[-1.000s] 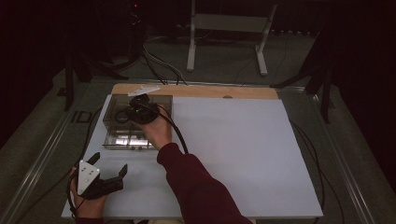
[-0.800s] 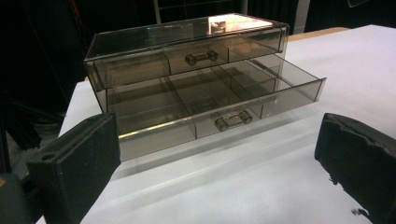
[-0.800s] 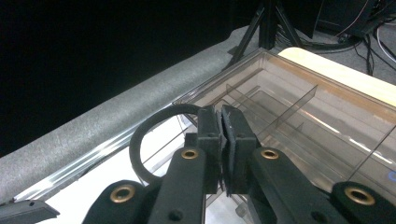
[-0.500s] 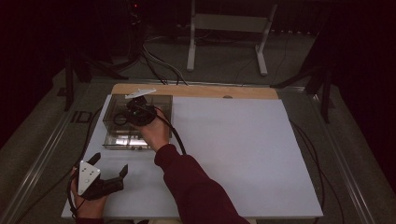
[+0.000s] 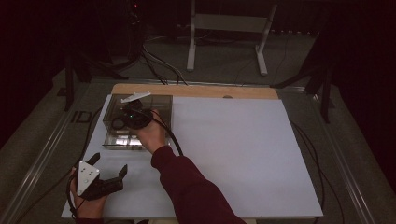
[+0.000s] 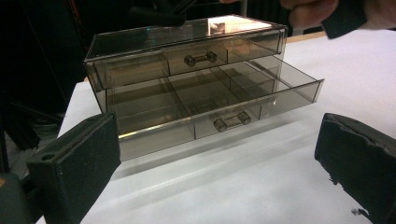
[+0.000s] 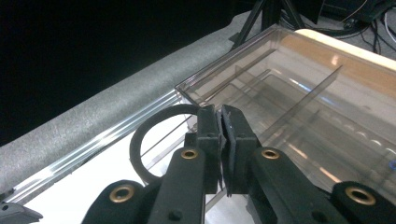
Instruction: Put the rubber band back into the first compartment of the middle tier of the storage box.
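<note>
From above, a clear drawer box (image 5: 136, 122) sits at the counter's (image 5: 233, 154) far left; the right claw (image 5: 135, 116) rests atop it. The left claw (image 6: 219, 158), wide open and empty, faces the pulled-out lower drawer (image 6: 215, 100). The right claw's (image 7: 223, 135) jaws are pressed together holding nothing; nothing appears loaded yet.

left tongs (image 5: 108, 169) drifted slightly right, nothing else.

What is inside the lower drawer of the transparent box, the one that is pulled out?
In the left gripper view, the lower drawer stands pulled out of the drawer box. Its compartments in view look empty, with dividers between them. The rear part, under the upper drawer, is too dim to judge.
</note>
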`<action>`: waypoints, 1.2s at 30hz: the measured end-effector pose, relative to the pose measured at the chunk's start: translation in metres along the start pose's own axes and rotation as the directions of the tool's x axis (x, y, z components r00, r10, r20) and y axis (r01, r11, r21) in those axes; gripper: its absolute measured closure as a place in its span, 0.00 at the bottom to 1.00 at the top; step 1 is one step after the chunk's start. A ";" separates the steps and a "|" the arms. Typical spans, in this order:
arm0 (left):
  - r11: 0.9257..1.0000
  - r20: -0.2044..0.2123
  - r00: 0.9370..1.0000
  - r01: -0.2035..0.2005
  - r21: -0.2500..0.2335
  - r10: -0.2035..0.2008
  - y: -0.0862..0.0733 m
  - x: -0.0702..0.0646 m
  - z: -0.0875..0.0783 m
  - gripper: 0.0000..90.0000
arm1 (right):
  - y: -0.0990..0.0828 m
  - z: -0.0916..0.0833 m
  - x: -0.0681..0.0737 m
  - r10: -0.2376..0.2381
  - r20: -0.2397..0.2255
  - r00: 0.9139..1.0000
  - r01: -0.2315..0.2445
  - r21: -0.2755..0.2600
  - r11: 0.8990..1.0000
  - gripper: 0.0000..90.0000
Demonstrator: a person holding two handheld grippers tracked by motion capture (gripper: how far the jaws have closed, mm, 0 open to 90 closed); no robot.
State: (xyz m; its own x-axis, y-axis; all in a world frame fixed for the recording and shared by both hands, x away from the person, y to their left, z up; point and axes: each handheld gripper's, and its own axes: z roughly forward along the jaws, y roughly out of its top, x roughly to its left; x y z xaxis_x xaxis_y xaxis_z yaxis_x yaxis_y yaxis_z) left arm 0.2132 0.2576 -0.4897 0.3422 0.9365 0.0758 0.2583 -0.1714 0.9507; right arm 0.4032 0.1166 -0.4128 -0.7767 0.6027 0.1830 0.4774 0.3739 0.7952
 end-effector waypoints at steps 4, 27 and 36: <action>1.000 0.001 1.000 -0.002 0.000 0.002 0.000 0.000 0.000 0.01 | -0.003 0.008 0.004 -0.005 -0.011 1.000 0.005 0.010 1.000 0.90; 1.000 0.002 1.000 -0.019 0.018 0.019 -0.001 -0.002 0.002 0.01 | -0.017 -0.045 -0.037 0.040 0.062 0.997 -0.036 -0.066 0.997 0.17; 1.000 0.004 1.000 -0.005 0.029 0.005 -0.001 -0.001 0.003 0.01 | -0.034 -0.087 -0.076 0.070 0.144 0.987 -0.062 -0.060 0.996 0.13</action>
State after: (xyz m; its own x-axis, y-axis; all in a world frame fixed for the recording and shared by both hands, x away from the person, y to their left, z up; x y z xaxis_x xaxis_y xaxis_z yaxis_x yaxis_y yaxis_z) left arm 0.2152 0.2562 -0.4913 0.3475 0.9343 0.0791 0.2828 -0.1849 0.9412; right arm 0.4100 -0.0030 -0.4032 -0.6739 0.7229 0.1527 0.4992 0.2930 0.8154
